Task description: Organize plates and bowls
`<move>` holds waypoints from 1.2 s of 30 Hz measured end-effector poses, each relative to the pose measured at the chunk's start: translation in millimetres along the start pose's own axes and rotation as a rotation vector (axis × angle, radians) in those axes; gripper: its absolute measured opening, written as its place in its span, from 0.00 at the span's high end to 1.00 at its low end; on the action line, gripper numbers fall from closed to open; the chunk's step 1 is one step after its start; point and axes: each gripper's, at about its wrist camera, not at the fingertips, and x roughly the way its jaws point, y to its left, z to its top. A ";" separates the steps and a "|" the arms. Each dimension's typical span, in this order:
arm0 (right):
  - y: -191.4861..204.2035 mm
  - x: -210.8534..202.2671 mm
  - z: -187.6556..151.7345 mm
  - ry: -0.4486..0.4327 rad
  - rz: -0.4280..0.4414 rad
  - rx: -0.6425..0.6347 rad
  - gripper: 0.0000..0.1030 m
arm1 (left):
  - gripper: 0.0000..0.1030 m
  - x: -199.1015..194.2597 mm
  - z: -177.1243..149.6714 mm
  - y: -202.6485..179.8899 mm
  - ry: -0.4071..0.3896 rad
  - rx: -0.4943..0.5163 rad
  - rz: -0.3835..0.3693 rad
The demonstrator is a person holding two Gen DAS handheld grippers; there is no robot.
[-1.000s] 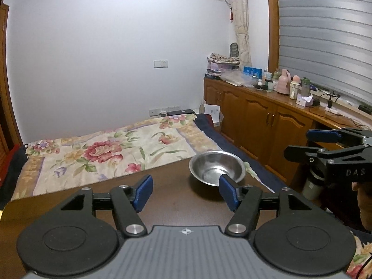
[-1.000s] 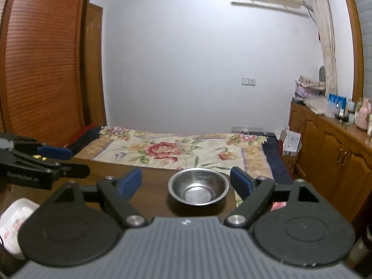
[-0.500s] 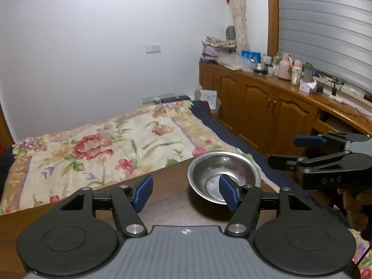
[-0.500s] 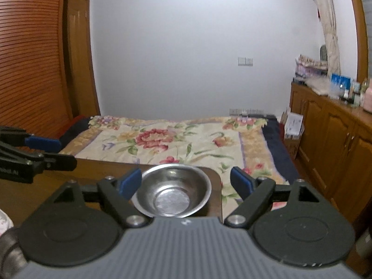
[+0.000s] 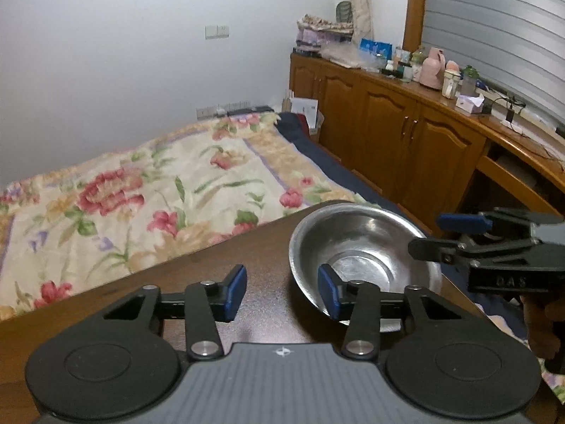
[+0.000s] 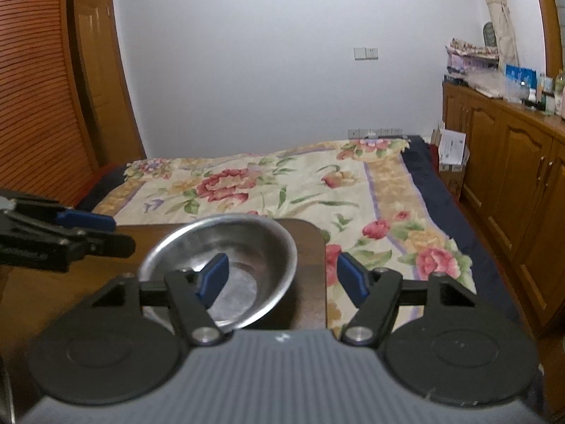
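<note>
A steel bowl (image 5: 367, 247) (image 6: 254, 243) stands upright at the far corner of the dark wooden table (image 5: 212, 275) (image 6: 310, 243). My left gripper (image 5: 282, 291) straddles the bowl's left rim, its right finger inside the bowl and its left finger outside. Its jaws are closing, and the pads do not touch the rim. My right gripper (image 6: 282, 279) straddles the opposite rim, left finger inside the bowl, jaws also closing without pressing. Each gripper shows in the other's view: the right gripper (image 5: 436, 235) and the left gripper (image 6: 116, 233).
Beyond the table's far edge lies a bed with a floral cover (image 5: 159, 190). Wooden cabinets (image 5: 406, 141) topped with bottles and boxes line the right wall. A slatted wooden door (image 6: 31, 106) stands at the left. The bowl sits close to the table's rounded corner.
Both grippers have come forward and down to the bowl, from either side. Their jaws have narrowed, and one finger of each now sits inside the bowl.
</note>
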 end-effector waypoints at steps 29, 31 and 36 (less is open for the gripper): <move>-8.4 10.2 -4.3 0.098 0.105 0.153 0.77 | 0.84 11.0 9.8 -3.4 0.060 -0.023 -0.107; -6.8 6.7 -2.1 0.093 0.104 0.147 0.77 | 0.84 5.7 11.1 -4.7 0.047 -0.017 -0.109; -4.4 -5.4 7.0 0.072 0.104 0.140 0.77 | 0.83 -8.3 13.7 -6.1 0.024 -0.012 -0.115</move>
